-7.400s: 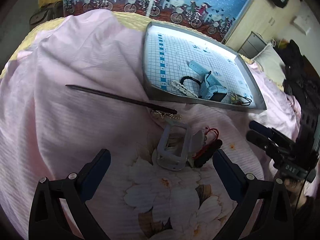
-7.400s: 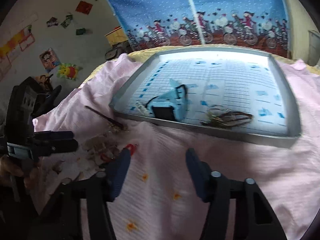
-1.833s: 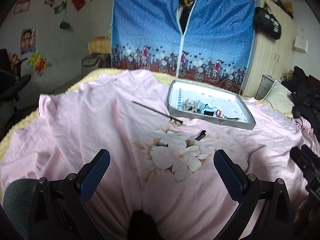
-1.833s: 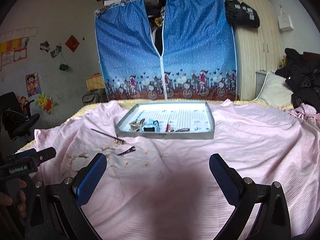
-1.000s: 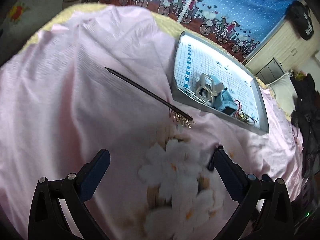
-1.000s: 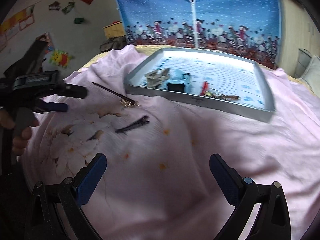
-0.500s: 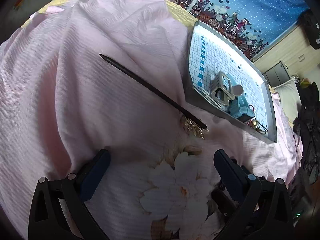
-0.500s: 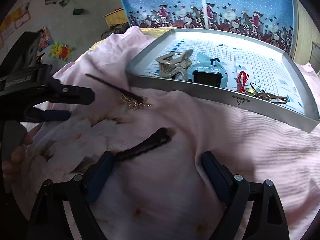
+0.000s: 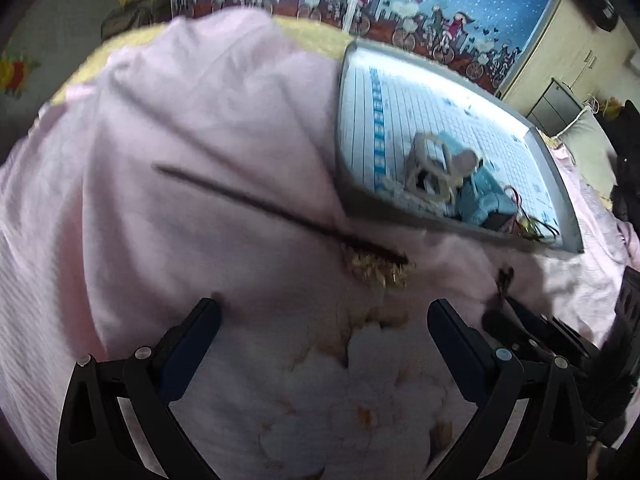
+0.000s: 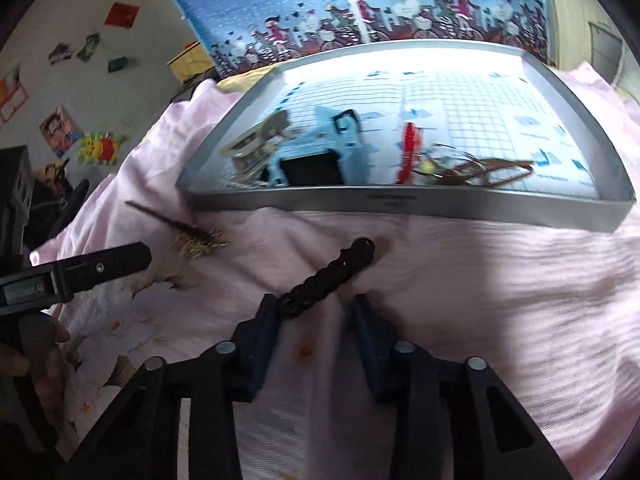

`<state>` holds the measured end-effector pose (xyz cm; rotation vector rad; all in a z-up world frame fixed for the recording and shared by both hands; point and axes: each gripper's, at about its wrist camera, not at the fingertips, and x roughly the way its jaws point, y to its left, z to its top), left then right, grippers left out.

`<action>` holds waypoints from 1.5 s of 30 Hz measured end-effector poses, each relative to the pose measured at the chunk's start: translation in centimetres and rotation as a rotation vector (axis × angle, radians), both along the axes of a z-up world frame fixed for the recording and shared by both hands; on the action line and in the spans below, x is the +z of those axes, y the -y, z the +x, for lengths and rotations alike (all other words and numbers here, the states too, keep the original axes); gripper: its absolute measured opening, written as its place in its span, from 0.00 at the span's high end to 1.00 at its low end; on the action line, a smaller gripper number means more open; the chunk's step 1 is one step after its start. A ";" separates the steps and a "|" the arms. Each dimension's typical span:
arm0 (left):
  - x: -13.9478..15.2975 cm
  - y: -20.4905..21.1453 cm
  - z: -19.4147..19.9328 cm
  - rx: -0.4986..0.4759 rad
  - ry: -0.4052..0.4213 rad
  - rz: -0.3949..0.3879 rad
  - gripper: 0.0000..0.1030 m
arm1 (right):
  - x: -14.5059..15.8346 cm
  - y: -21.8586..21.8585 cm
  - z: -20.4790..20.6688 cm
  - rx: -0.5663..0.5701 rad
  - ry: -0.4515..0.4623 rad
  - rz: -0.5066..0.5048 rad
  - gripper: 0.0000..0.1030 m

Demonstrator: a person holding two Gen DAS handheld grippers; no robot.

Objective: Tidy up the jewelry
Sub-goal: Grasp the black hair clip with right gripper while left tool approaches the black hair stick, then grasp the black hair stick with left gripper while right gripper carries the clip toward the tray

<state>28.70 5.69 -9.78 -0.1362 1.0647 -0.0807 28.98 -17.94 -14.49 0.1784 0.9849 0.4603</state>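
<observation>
right hand-held gripper (image 10: 316,312) unclenched astride knobbly black hair clip (image 10: 330,276) | left hand-held gripper (image 9: 324,318) released

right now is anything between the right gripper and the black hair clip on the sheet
Nothing visible. The black hair clip lies bare on the pink sheet, its near end already between the open fingers of the right gripper, close to the left finger.

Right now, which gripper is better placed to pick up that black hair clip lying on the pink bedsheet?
The right gripper: its open jaws already flank the near end of the black hair clip. The left gripper hangs open farther off, nearer the hair stick.
</observation>
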 end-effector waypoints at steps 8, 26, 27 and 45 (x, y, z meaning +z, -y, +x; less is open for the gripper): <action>-0.7 -1.5 2.1 0.077 0.039 -0.143 0.02 | -0.5 1.7 -0.1 -0.063 -0.030 0.066 0.83; -1.9 -1.0 4.4 0.104 0.025 -0.141 0.66 | -1.0 4.3 1.5 -0.136 -0.077 0.274 0.81; -2.1 -1.2 4.5 0.110 0.020 -0.154 0.72 | -1.0 4.3 1.6 -0.141 -0.079 0.270 0.81; 1.0 0.2 1.9 -0.033 0.096 -0.238 0.95 | -0.6 4.0 0.2 -0.144 -0.049 0.297 0.96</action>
